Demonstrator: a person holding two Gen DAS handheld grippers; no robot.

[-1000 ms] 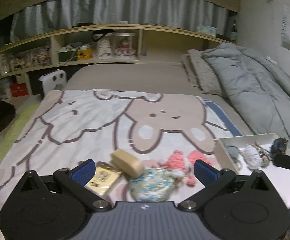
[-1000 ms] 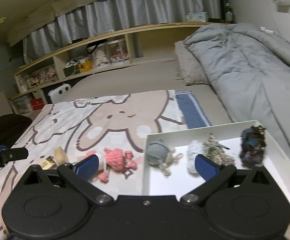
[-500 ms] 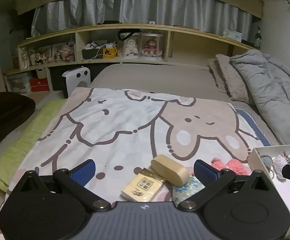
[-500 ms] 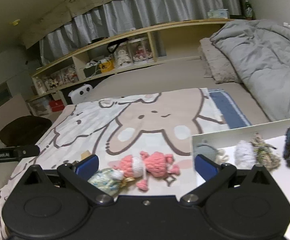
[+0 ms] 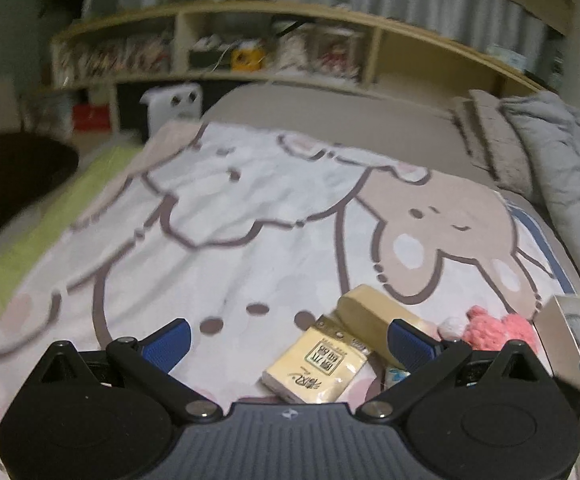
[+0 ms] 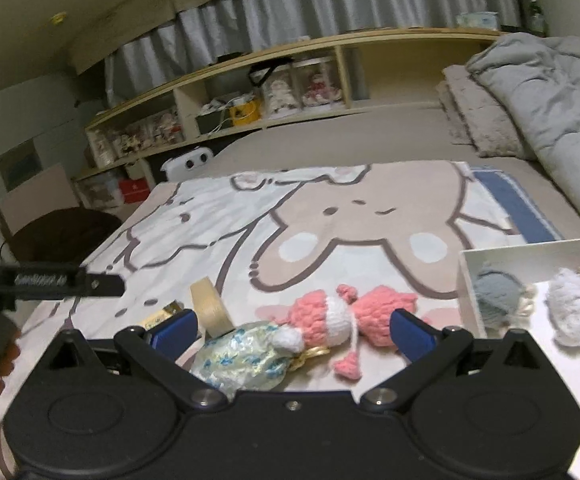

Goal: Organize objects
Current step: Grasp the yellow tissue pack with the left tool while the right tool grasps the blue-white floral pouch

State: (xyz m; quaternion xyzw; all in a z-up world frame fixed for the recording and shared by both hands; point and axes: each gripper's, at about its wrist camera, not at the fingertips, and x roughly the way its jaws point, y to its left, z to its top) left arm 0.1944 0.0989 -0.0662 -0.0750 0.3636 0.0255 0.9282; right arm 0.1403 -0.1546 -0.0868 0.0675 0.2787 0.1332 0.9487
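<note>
Hovering low over the cartoon-rabbit blanket with the left gripper, blue fingertips spread wide and clasping nothing. Lying between those fingertips, nearer the right one: a yellow tissue packet, flat on the blanket, touching the tan oblong case just behind it. Peeking in further right: the pink crochet doll and a corner of the white tray (this view being rather blurred). Hanging beside it with the right gripper, likewise spread apart and carrying nothing. Showing at that view's left edge: the left gripper's black body with a hand around it. Resting ahead of the right gripper, from left: the tan case, a blue-and-white patterned pouch, then the pink doll, touching the pouch. Sitting inside the tray at far right: a grey yarn piece and a white fluffy one, near each other.
</note>
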